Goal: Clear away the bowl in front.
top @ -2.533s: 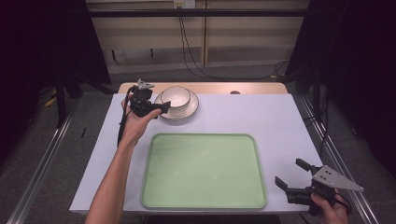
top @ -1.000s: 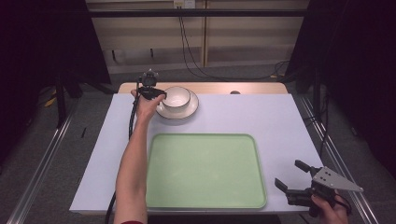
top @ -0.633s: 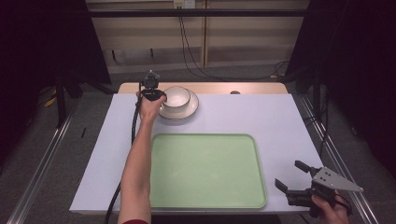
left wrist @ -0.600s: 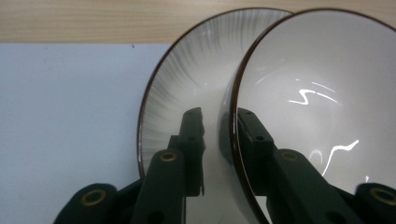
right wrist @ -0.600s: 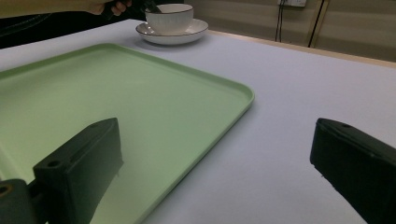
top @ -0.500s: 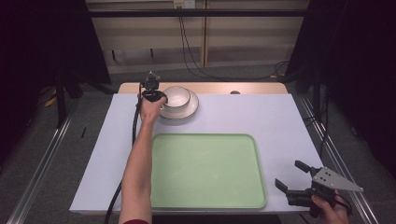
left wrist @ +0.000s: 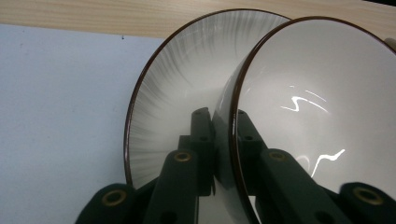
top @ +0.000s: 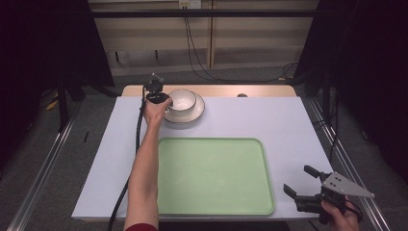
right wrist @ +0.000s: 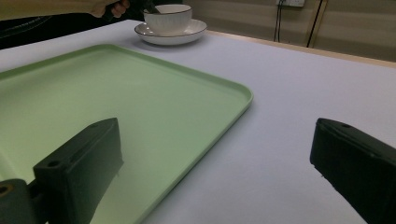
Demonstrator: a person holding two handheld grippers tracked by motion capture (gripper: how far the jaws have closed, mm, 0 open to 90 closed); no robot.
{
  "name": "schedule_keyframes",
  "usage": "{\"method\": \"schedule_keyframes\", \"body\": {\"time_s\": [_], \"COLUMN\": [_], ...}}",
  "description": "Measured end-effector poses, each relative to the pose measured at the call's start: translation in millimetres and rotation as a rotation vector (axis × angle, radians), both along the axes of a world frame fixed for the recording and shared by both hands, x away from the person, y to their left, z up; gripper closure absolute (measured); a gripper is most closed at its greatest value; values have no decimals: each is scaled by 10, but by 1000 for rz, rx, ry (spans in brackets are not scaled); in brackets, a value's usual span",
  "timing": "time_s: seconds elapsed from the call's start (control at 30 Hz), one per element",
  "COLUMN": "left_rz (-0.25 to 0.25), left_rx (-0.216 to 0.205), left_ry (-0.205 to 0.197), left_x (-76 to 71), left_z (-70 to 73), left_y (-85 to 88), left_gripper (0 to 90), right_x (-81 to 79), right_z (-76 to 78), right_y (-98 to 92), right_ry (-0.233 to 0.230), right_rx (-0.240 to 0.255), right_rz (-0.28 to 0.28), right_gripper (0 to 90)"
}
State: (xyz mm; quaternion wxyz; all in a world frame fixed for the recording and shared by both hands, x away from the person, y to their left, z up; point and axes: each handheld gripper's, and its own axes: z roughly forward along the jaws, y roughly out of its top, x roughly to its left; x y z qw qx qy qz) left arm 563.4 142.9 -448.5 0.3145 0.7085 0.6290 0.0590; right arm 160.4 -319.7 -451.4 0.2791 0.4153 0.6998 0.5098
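A white bowl (top: 182,99) with a dark rim stands on a matching white plate (top: 192,115) at the table's back left. My left gripper (top: 161,98) reaches it from the left. In the left gripper view its jaws have just been closing and now pinch the bowl (left wrist: 327,93) at its near wall, one jaw inside and one outside, over the plate (left wrist: 177,93). My right gripper (top: 299,179) rests open near the front right corner, beside the green tray (top: 214,173). In the right gripper view its wide-apart jaws frame the tray (right wrist: 116,93) and the far bowl (right wrist: 168,18).
The tray lies empty in the middle front of the white tabletop (top: 269,120). A wooden strip (top: 231,90) edges the table's far side. The left forearm (top: 144,163) crosses the tray's left edge, with the gripper's cable (top: 125,192) beside it.
The left hand moved right from beside the plate up to the bowl, and the gripper now sits at the bowl's rim. The right gripper has stayed in place.
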Motion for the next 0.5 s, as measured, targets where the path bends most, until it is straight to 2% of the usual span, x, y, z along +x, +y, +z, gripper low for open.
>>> {"method": "schedule_keyframes", "body": {"time_s": [0.07, 0.2, 0.23, 0.5], "left_rz": [-9, 0, 12, 3], "left_rx": [-12, -12, -38, -40], "left_ry": [13, -1, 4, 11], "left_x": [-2, -5, -6, -17], "left_z": [4, -3, -6, 13], "left_y": [19, 21, 21, 46], "left_gripper": [825, 825, 824, 825], "right_x": [0, -3, -4, -5], "right_z": [-1, -2, 0, -1], "right_y": [6, -5, -6, -7], "right_ry": [1, 1, 1, 3], "right_rx": [-3, -1, 0, 1], "right_rz": [5, 2, -3, -3], "right_gripper": [17, 17, 17, 17]}}
